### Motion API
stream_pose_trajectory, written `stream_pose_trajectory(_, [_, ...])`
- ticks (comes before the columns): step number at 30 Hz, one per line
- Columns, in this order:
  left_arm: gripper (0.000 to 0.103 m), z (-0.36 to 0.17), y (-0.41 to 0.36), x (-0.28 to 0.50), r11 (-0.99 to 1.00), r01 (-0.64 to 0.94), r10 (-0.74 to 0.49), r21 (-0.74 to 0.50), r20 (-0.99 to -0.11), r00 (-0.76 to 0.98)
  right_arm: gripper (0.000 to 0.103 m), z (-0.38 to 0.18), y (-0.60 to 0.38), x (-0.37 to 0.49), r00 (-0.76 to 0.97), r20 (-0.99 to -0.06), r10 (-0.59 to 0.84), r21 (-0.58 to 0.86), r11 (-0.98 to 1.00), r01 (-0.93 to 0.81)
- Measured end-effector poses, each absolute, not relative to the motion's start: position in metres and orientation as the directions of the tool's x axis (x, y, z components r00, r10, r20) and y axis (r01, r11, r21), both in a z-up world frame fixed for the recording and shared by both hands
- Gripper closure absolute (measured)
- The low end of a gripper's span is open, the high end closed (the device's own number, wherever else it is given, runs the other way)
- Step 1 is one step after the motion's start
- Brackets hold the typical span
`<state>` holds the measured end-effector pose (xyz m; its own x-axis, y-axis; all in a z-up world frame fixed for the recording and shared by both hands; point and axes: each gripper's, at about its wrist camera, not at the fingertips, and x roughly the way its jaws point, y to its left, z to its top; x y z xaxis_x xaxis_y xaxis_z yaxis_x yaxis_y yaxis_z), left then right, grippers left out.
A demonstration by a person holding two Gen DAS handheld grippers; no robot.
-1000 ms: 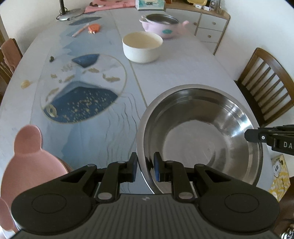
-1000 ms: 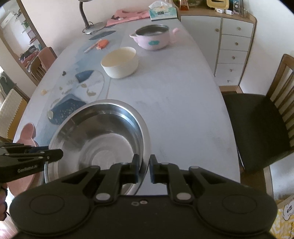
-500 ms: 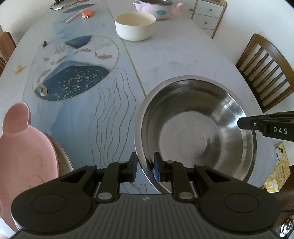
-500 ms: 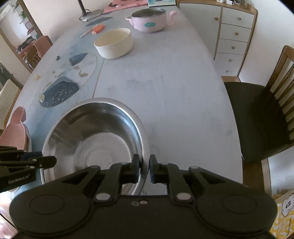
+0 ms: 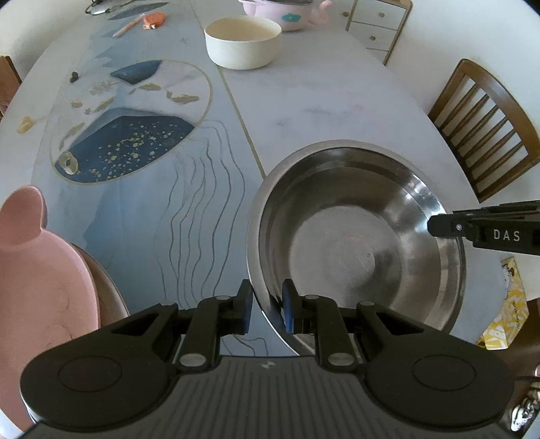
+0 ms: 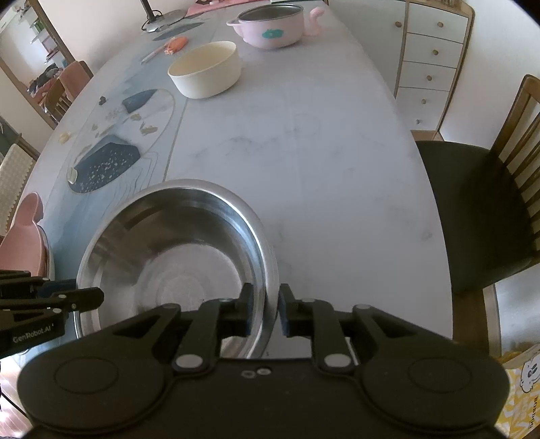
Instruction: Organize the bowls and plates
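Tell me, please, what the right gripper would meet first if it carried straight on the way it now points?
Probably the steel bowl: its rim already sits between the opening fingers of the right gripper, with the table right beneath.

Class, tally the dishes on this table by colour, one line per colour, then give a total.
Steel: 1, the steel basin
Cream: 1, the cream bowl
Pink: 2, the pink pot and the pink plate
Total: 4
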<state>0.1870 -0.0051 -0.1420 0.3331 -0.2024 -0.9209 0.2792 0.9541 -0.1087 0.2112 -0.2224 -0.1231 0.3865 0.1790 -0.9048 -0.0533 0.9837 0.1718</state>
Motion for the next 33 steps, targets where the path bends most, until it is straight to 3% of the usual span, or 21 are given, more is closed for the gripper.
stream_pose_trajectory(9, [0.085, -0.134, 0.006, 0.190, 0.952, 0.272, -0.232, -0.139, -0.909, 0.347, 0.076, -0.109, -0.225, 0.213, 0.404, -0.898, 0.175, 0.158, 0.985, -0.075])
stream_pose_trajectory(20, [0.085, -0.080, 0.017, 0.203, 0.958, 0.256, -0.243, -0.131, -0.847, 0.473, 0.066, -0.059, -0.216, 0.233, 0.455, -0.852, 0.258, 0.166, 0.958, -0.234])
stream_pose_trajectory(25, [0.074, -0.059, 0.012, 0.222, 0.963, 0.237, -0.240, -0.130, -0.812, 0.532, 0.060, -0.037, -0.214, 0.258, 0.474, -0.831, 0.291, 0.161, 0.941, -0.297])
stream_pose_trajectory(33, [0.074, -0.030, -0.008, 0.270, 0.972, 0.207, -0.220, -0.116, -0.768, 0.602, 0.052, -0.011, -0.229, 0.312, 0.509, -0.799, 0.319, 0.143, 0.924, -0.354])
